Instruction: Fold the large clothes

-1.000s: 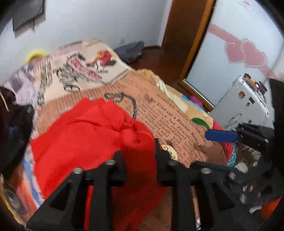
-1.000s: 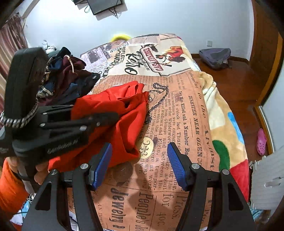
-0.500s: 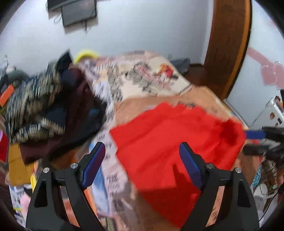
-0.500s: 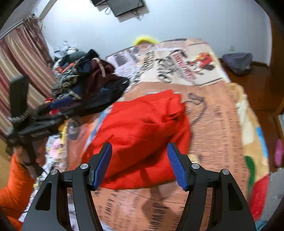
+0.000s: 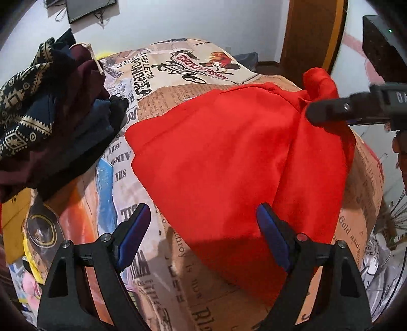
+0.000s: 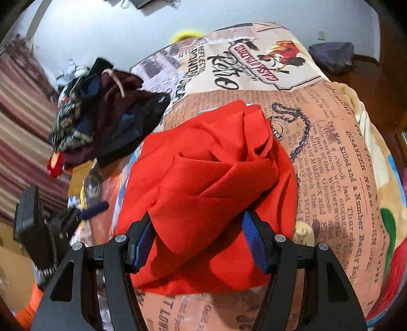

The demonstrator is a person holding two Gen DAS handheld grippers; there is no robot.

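**Garment gathered on printed bed**

Cloth of bright red, a large garment (image 5: 229, 157), is seen spread over a bed whose blanket (image 5: 162, 101) is printed like old newspaper pages. In the right wrist view, a bunched fold of the garment (image 6: 211, 183) is raised between the blue pads of the right claw (image 6: 198, 242), which is partly closed around the fabric; whether the pads are truly pressed tight on it cannot be told. In the left wrist view, the same claw (image 5: 328, 112) is seen at the far right, a knot of red cloth being lifted at its tip.

The left claw (image 5: 203, 234) is held released, its pads (image 5: 134, 231) spread wide just above the near edge of the garment, with nothing between them. It is also glimpsed at the left edge of the right wrist view (image 6: 86, 211), apart from the cloth.

A heap of dark clothes (image 5: 51, 114), among them a patterned knit, is piled on the bed just beside the garment. A screen (image 5: 89, 7) is mounted on the white wall behind.
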